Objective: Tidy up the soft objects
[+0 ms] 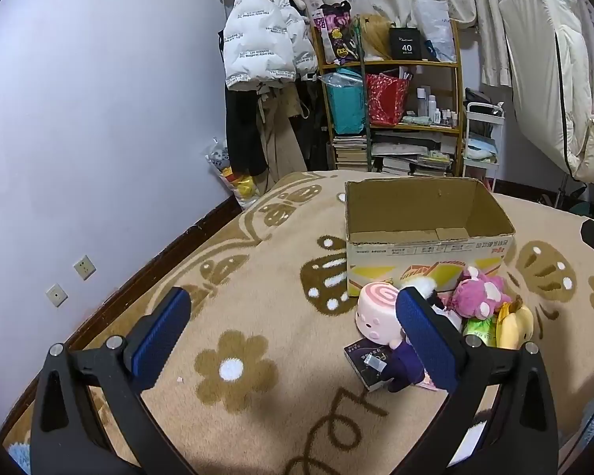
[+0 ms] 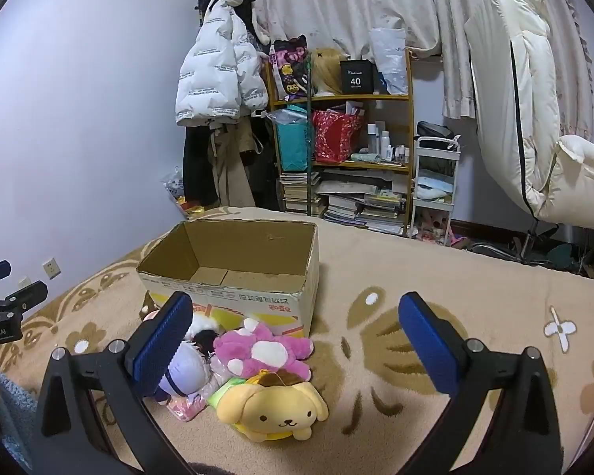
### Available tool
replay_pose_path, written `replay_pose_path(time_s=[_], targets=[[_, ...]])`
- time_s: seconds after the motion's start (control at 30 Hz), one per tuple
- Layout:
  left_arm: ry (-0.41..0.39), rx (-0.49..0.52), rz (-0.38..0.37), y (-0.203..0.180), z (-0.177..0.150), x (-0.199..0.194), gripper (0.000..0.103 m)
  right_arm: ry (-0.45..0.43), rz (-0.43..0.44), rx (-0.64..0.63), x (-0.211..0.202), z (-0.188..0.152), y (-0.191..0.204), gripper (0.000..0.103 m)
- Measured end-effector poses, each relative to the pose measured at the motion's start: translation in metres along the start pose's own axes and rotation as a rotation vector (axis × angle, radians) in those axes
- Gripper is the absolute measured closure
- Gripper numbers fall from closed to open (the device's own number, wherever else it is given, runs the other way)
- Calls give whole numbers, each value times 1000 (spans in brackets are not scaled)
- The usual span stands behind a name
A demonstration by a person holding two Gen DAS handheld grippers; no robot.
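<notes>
An empty cardboard box (image 1: 427,233) (image 2: 233,273) stands open on the beige patterned blanket (image 1: 257,316) (image 2: 415,277). In front of it lies a heap of soft toys: a pink roll-shaped plush (image 1: 376,312), a magenta bear (image 1: 479,293) (image 2: 265,350), a yellow dog plush (image 2: 275,409) (image 1: 514,326), and a purple-and-white doll (image 2: 186,372) (image 1: 402,368). My left gripper (image 1: 293,340) hovers open, left of the heap, its right finger overlapping it. My right gripper (image 2: 295,340) is open above the bear and dog, holding nothing.
A dark book (image 1: 366,360) lies under the toys. Behind the bed stand a cluttered wooden shelf (image 1: 392,118) (image 2: 344,138), a hanging white puffer jacket (image 1: 257,35) (image 2: 214,75), a white trolley (image 2: 435,186) and a cream chair (image 2: 534,118). A wall runs along the left.
</notes>
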State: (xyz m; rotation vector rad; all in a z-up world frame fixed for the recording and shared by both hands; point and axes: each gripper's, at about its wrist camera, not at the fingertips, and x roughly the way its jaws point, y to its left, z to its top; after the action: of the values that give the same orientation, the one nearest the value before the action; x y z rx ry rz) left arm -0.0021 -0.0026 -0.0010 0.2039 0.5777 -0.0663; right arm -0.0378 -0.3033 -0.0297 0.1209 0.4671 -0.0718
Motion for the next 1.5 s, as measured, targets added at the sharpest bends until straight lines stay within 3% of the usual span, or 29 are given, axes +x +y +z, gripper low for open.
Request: replay_pose_path(time_s=[1.5], targets=[[-6,1,7,0,0,0,1,12,-1,-3,2,-1,0,0]])
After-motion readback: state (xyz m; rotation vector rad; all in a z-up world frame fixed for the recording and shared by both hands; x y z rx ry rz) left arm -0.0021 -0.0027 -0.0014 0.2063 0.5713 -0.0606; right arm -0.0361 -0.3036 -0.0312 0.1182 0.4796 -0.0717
